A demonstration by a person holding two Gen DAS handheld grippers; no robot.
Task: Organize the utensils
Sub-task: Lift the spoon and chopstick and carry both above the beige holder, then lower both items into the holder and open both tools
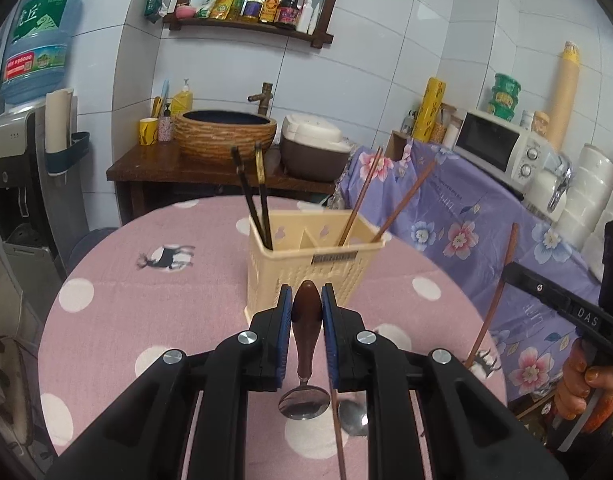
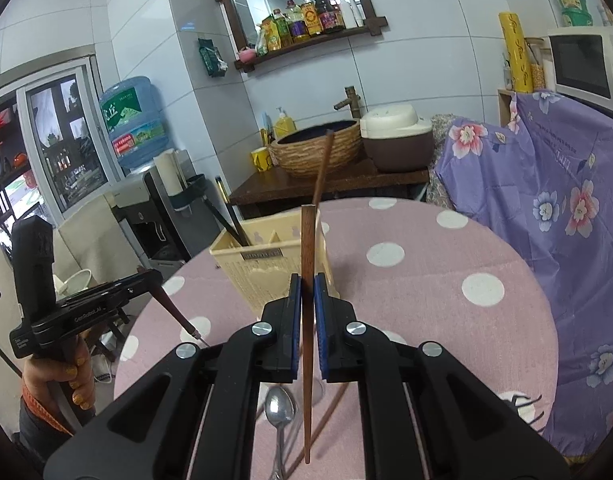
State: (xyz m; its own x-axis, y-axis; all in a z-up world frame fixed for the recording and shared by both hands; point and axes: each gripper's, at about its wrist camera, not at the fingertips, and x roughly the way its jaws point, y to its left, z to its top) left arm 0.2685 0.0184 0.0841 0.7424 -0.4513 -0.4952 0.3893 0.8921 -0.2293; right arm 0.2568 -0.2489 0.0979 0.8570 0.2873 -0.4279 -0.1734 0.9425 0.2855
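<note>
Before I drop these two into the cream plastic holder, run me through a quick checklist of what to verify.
1. Left gripper clamped on the wooden-handled metal spoon: ok.
2. Right gripper clamped on the long brown wooden chopstick: ok.
3. Cream plastic utensil holder upright on the pink dotted tablecloth: ok.
4. Spoon bowl hangs down toward the table, handle up: fine for lowering in bowl first.
5. Free room in a compartment: cannot tell; black chopsticks fill the left one, brown chopsticks the right.
6. All-metal spoon and one more chopstick lie on the cloth: not ok.
</note>
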